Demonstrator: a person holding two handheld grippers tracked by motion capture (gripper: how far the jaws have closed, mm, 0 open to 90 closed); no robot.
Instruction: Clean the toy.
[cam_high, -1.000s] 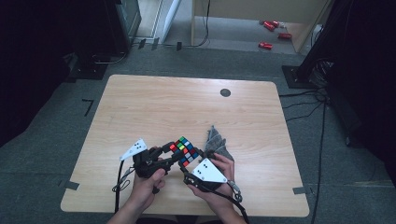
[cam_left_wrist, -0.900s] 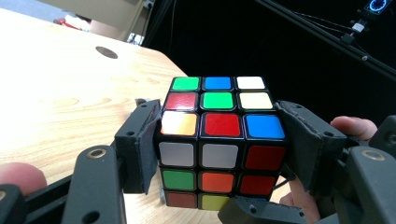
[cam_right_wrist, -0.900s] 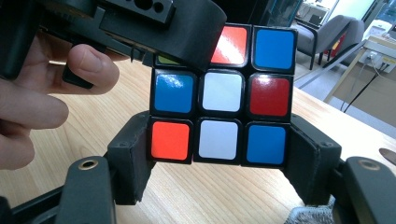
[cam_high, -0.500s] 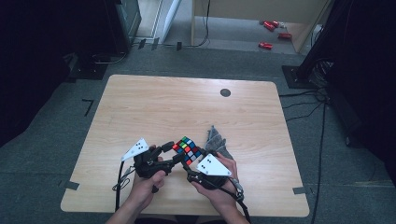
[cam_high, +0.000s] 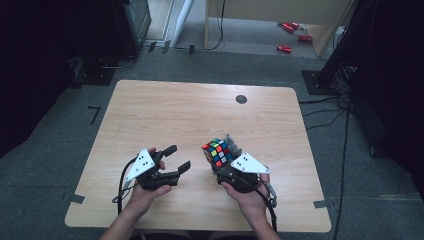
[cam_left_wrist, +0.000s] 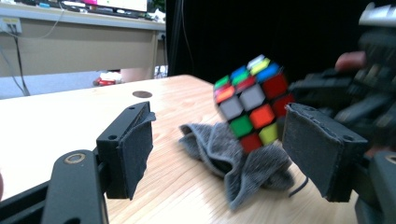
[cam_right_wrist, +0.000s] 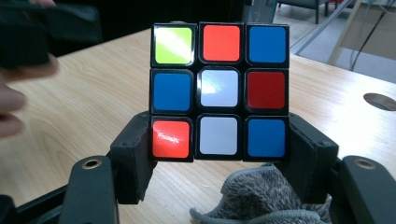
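Left gripper (cam_high: 180, 157) has let go of the cube (cam_high: 217, 152) and pulled back left; its jaws stand partly apart with nothing between them. Right gripper (cam_right_wrist: 219, 161) has the cube clamped by its bottom layer, pads pressing both sides, lifted off the table (cam_high: 165, 110). Grey cloth (cam_left_wrist: 233, 163) lies crumpled right below and behind the cube. The two grippers now sit apart near the table's near edge.

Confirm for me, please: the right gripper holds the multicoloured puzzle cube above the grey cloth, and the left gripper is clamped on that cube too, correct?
Not quite. The left gripper is not on the multicoloured puzzle cube; in the high view its jaws stand open over bare wooden table, apart from the cube. The rest holds: the right gripper grips the cube above the grey cloth.
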